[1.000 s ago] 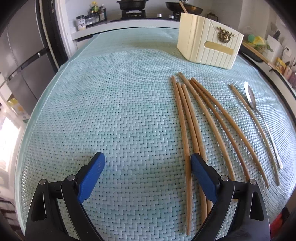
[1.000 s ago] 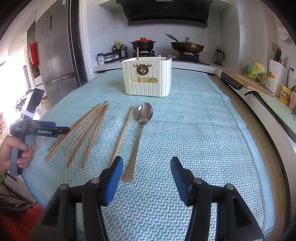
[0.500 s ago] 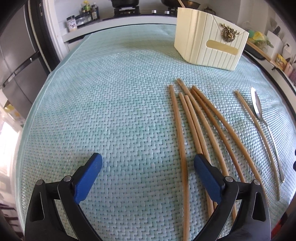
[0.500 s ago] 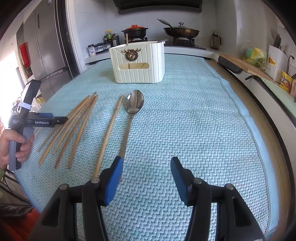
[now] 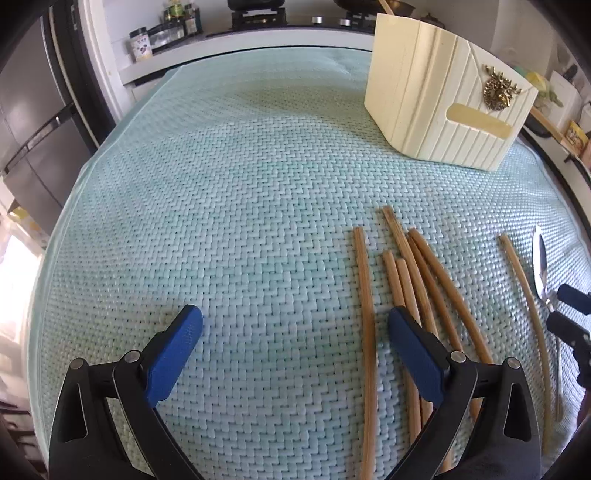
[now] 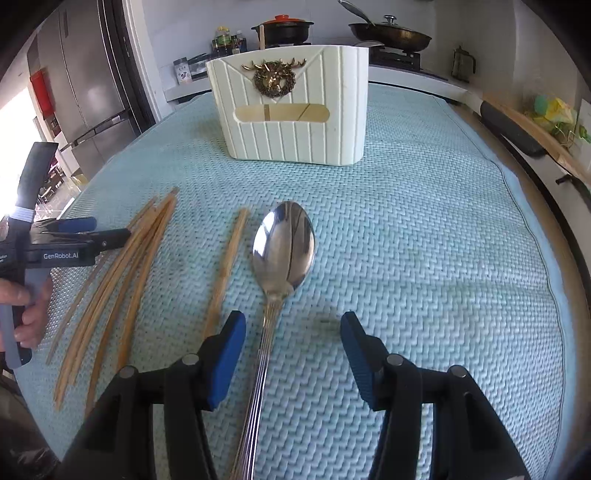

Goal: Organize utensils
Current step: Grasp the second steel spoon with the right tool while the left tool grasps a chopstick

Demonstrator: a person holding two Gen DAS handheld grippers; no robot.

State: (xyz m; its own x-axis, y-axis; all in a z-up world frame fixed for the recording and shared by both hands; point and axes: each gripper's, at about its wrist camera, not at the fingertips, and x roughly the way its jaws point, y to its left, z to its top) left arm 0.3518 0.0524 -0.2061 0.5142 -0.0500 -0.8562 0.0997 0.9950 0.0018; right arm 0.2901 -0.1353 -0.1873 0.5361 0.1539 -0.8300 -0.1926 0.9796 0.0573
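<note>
A steel spoon (image 6: 284,247) lies on the teal woven mat (image 6: 424,240), bowl toward the cream utensil holder (image 6: 291,114). My right gripper (image 6: 291,325) is open and low over the mat; the spoon's handle runs between its blue pads without touching them. One wooden chopstick (image 6: 229,266) lies just left of the spoon. Several more chopsticks (image 5: 413,280) fan out farther left. My left gripper (image 5: 295,325) hangs open above them, with the leftmost chopstick (image 5: 364,295) between its fingers. The holder (image 5: 443,110) stands at the far right in the left wrist view.
A hand (image 6: 26,306) holds the left gripper (image 6: 110,228) at the mat's left edge. Behind the mat are a stove with a red-lidded pot (image 6: 282,29) and a pan (image 6: 388,35), spice jars (image 5: 140,48) and a steel fridge (image 6: 85,85). A cutting board (image 6: 517,122) lies along the right counter.
The right gripper has come forward and down, so the spoon's handle now lies between its fingers. The left gripper has moved forward along the chopsticks toward the holder. Both stay open.
</note>
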